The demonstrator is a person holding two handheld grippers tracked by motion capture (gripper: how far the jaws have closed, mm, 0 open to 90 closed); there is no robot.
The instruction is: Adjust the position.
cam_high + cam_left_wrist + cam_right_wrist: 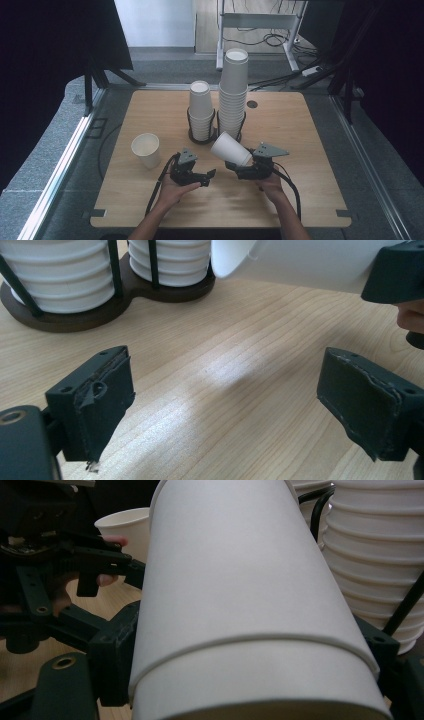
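My right gripper (240, 166) is shut on a white paper cup (230, 148), which it holds tilted above the table with the base pointing up and left. In the right gripper view this cup (250, 605) lies between the two jaws, and a rim line crosses it near them. My left gripper (207, 178) hovers just left of the cup, open and with nothing between its fingers. In the left gripper view the jaws of the left gripper (227, 405) stand wide over bare wood, with the held cup (300, 262) above and to the right.
Two cup stacks stand in a dark wire holder (202, 137) at the table's middle back: a short stack (201, 110) and a tall stack (233, 90). A single upright cup (146, 149) stands to the left. The wooden table (300, 190) has bare room at front and right.
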